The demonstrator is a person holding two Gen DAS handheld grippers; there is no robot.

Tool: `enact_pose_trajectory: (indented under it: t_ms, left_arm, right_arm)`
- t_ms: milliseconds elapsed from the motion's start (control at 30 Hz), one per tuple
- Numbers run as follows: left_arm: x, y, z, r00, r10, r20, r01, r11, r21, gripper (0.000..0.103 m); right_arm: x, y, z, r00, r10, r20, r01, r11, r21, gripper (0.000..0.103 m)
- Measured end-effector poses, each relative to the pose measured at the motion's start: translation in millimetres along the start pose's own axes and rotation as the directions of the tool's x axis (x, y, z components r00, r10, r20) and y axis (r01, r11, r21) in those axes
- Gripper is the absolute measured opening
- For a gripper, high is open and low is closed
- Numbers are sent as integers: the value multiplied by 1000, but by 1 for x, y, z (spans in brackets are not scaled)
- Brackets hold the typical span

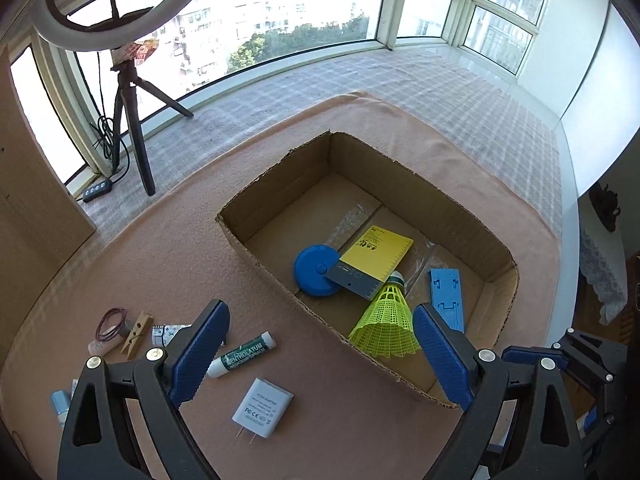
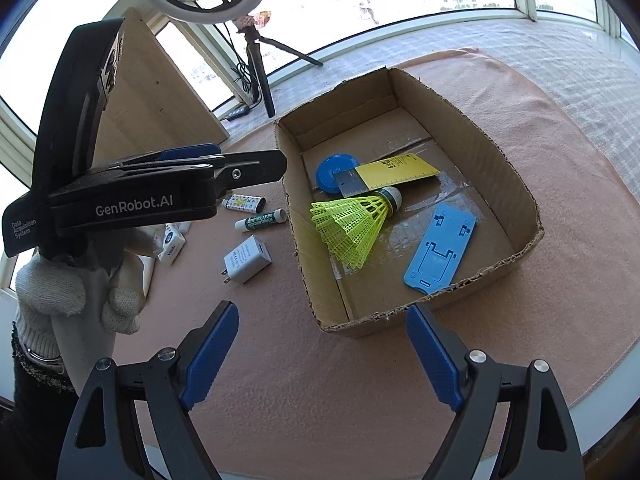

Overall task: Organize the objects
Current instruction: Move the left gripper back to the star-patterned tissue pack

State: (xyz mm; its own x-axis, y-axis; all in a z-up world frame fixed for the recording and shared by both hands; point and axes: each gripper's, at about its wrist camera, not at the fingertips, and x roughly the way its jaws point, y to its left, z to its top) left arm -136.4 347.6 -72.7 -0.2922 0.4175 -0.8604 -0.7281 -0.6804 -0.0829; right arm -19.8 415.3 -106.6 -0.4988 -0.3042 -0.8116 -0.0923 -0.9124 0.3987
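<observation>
An open cardboard box [image 1: 276, 200] [image 2: 516, 184] sits on the pink cloth. Inside lie a yellow-green shuttlecock [image 1: 386, 320] [image 2: 352, 224], a blue round disc [image 1: 314, 270] [image 2: 330, 172], a yellow-grey ruler card [image 1: 374, 256] [image 2: 394, 172] and a blue plastic plate [image 1: 448, 292] [image 2: 440, 248]. Left of the box lie a white adapter [image 1: 262, 406] [image 2: 246, 260] and a lip balm tube [image 1: 242, 354] [image 2: 260, 220]. My left gripper [image 1: 320, 352] is open and empty above the box's near edge. My right gripper [image 2: 322, 356] is open and empty in front of the box.
A wooden clothespin [image 1: 136, 334], a rubber band [image 1: 112, 322] and a small printed lighter [image 2: 244, 202] lie at the left. A ring light on a tripod [image 1: 132, 112] [image 2: 260, 64] stands by the window. A wooden board [image 2: 160, 96] leans at the left.
</observation>
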Motion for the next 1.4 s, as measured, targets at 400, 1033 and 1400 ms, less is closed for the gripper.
enact_pose_trajectory:
  t_ms: [400,1033,1400]
  left_arm:
    - [-32,100,-67,995,98,-33,-103,977,-185,95]
    - [-46,266,-135,979,176,-101,-203,859,-470,95]
    - [-3,302,-128,978,131,-164,-200,824,-530,87]
  right_arm:
    - [22,44,11,999,42,-31,-44,996,-82,83]
    - [68,110,22,983,123,-140,-142,981,-135,83]
    - [68,102,16,984,85,-156,-105,987,-123,83]
